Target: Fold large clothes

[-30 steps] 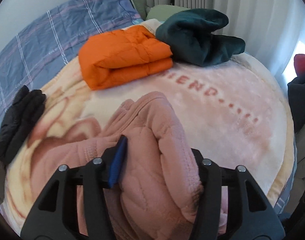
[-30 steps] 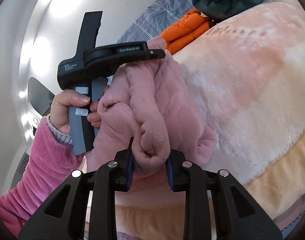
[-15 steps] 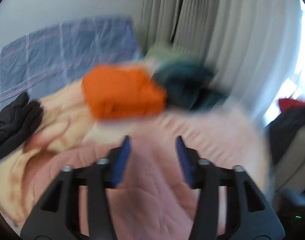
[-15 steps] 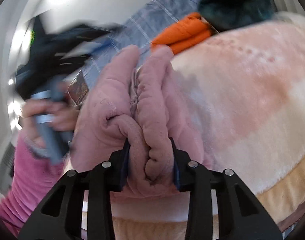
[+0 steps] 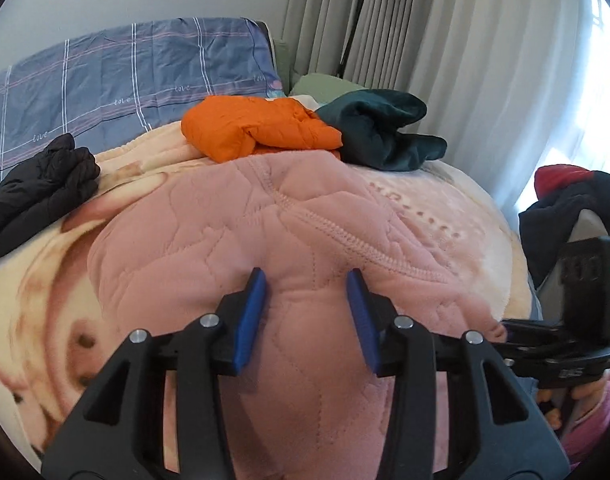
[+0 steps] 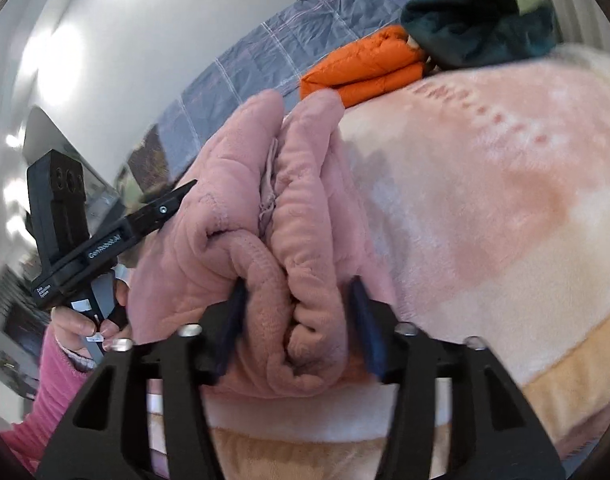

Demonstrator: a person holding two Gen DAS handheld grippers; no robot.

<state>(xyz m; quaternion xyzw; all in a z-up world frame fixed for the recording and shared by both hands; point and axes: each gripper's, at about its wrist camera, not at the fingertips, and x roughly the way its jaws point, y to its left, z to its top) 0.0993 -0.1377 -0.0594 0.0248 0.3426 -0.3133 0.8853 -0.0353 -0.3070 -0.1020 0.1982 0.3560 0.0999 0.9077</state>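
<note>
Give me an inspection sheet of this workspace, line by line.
Surface: bed under a plush peach blanket.
Job's things: pink quilted garment, folded, lying on the blanket.
Clutter: folded orange jacket, dark green garment, black garment, clothes heap.
Grippers: left gripper jaws apart, pink fabric between; right gripper jaws opening around the bunched fold.
Cables: nothing seen.
Surroundings: plaid bedding, curtains, floor lamp.

Bed covered by a pale pink and cream plush blanket [image 5: 457, 216], blue plaid bedding [image 5: 117, 76] at upper left. Lying on it: pink quilted garment [image 5: 233, 236] at centre, folded orange jacket [image 5: 253, 128] above, dark green garment [image 5: 381, 132] touching its right, black garment [image 5: 37, 192] at left edge.
</note>
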